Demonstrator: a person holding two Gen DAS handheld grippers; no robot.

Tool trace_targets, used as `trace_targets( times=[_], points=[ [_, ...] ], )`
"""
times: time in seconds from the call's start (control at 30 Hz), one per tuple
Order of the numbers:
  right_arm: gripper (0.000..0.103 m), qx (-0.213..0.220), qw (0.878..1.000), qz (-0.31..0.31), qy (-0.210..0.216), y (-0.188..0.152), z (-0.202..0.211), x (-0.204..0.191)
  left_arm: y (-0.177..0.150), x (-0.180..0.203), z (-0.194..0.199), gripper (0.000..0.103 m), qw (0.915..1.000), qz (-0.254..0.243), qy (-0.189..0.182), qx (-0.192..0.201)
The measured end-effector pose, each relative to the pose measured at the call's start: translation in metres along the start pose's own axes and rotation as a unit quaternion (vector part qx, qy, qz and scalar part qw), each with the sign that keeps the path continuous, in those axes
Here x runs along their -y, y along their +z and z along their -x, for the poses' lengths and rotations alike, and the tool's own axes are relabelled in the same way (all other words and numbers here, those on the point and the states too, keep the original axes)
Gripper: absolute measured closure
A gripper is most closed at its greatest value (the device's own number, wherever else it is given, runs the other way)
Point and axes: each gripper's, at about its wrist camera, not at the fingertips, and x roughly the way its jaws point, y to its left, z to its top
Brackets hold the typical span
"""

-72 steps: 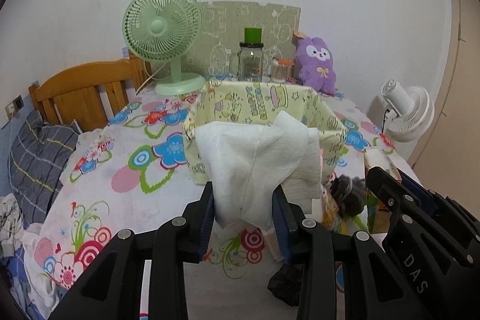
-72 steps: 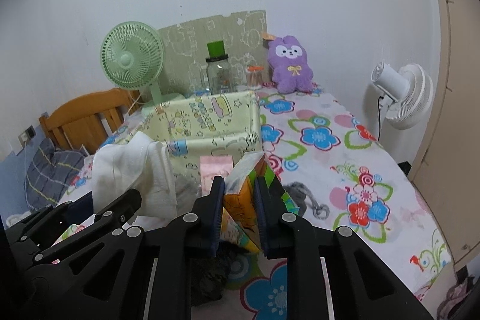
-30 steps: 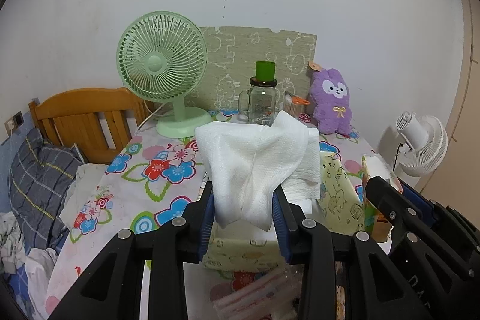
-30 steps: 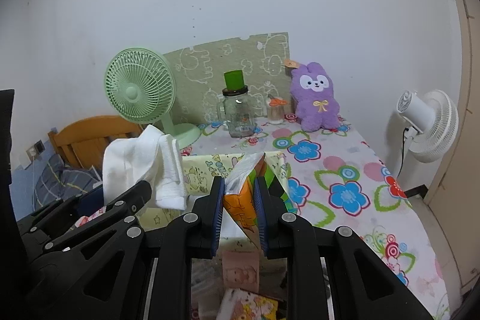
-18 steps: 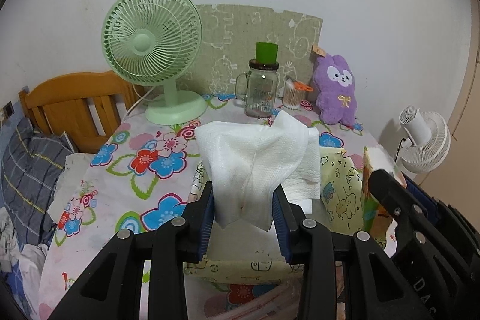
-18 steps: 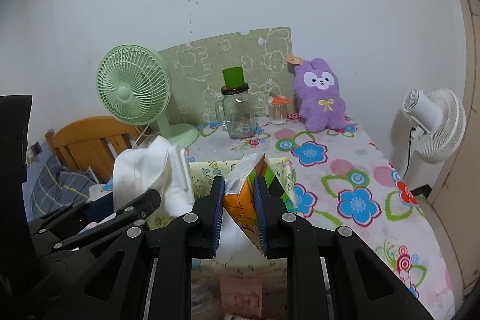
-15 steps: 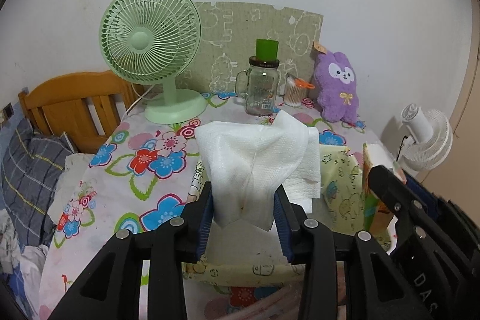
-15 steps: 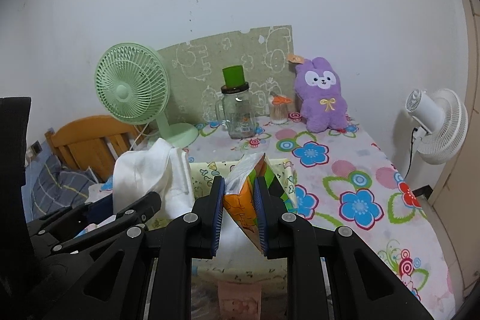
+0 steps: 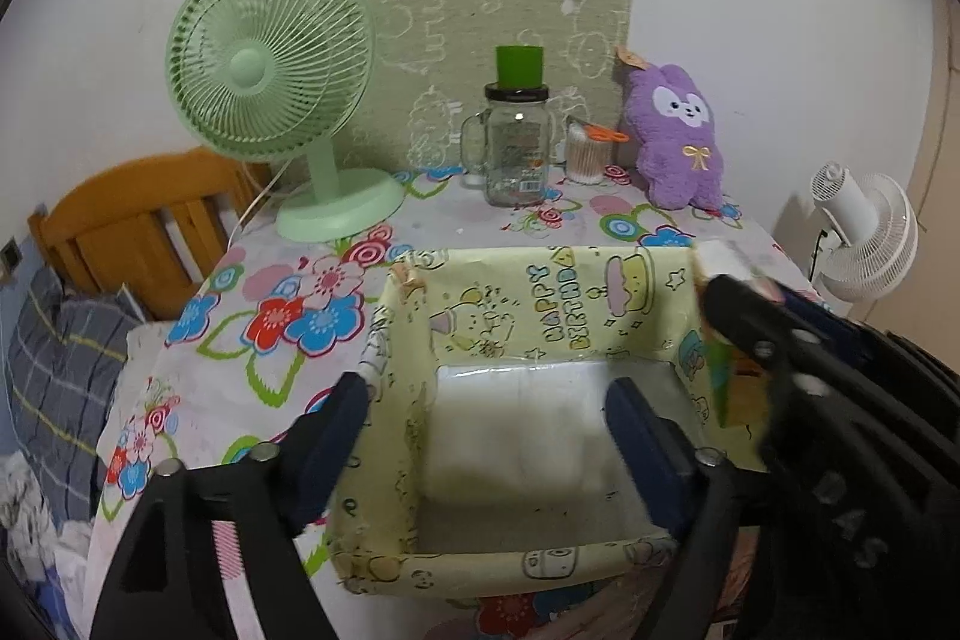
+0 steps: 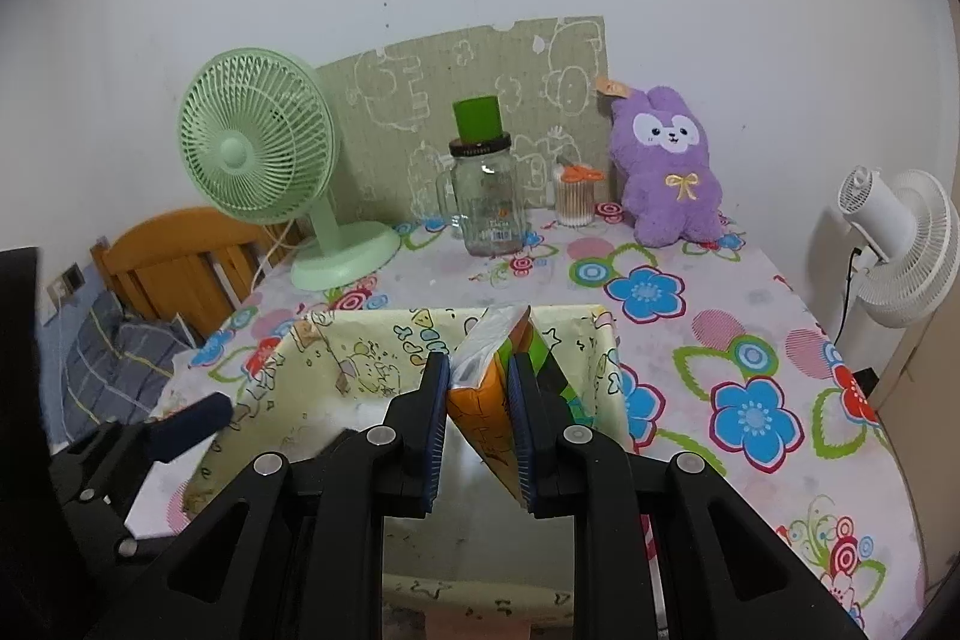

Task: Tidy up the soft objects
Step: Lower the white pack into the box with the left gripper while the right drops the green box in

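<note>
Left gripper point(image 9: 486, 430), its jaws just spread wide, hovers over the yellow cartoon-print fabric bin point(image 9: 540, 307) on the floral surface point(image 10: 750, 340). I see the folded white cloth point(image 9: 516, 430) lying inside the bin, apart from both pads. Right gripper point(image 10: 478, 400) pinches an orange tissue pack point(image 10: 480, 403) above the bin's right side. I judge the cloth placed; next I should lower the pack beside it and let go.

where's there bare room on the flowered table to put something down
Bare cloth lies right of the yellow cartoon-print box, toward the white fan, and between the box and the green fan. The back edge is crowded: glass jar, swab cup, purple plush rabbit.
</note>
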Motion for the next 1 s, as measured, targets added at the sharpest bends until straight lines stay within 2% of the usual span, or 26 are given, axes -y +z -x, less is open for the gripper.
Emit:
trace_targets(
  times=[0.2,0.3,0.6,0.7,0.73,0.83,0.87,1.0],
  points=[
    [0.08,-0.009,1.0,0.005,0.002,-0.001,-0.012,-0.003,0.001,0.002,-0.009,0.013,0.9999,-0.003,-0.01,-0.01],
    [0.08,-0.01,1.0,0.005,0.004,0.0,-0.014,-0.004,0.0,0.002,-0.009,0.005,0.9997,-0.002,-0.024,0.002],
    [0.08,-0.02,1.0,0.002,0.001,0.001,-0.022,-0.004,0.001,0.003,-0.013,0.004,0.9998,0.002,-0.021,0.0],
    [0.076,-0.026,1.0,0.008,-0.008,0.001,-0.024,-0.005,0.0,0.004,-0.014,0.004,0.9998,0.0,-0.018,0.001],
    [0.069,-0.03,0.999,0.01,-0.012,0.001,-0.025,-0.005,-0.001,0.004,-0.013,0.004,0.9998,-0.001,-0.018,0.002],
    [0.032,-0.04,0.999,0.011,-0.022,0.0,-0.024,-0.006,-0.001,0.003,-0.012,0.004,0.9998,0.001,-0.021,0.0],
    [0.025,-0.035,0.999,0.009,-0.022,0.0,-0.021,-0.006,-0.001,0.003,-0.011,0.004,0.9997,0.002,-0.023,0.0],
    [0.018,-0.02,0.999,0.018,-0.031,0.002,-0.01,-0.009,-0.001,0.0,-0.004,0.003,0.9997,0.007,-0.025,0.006]
  ],
)
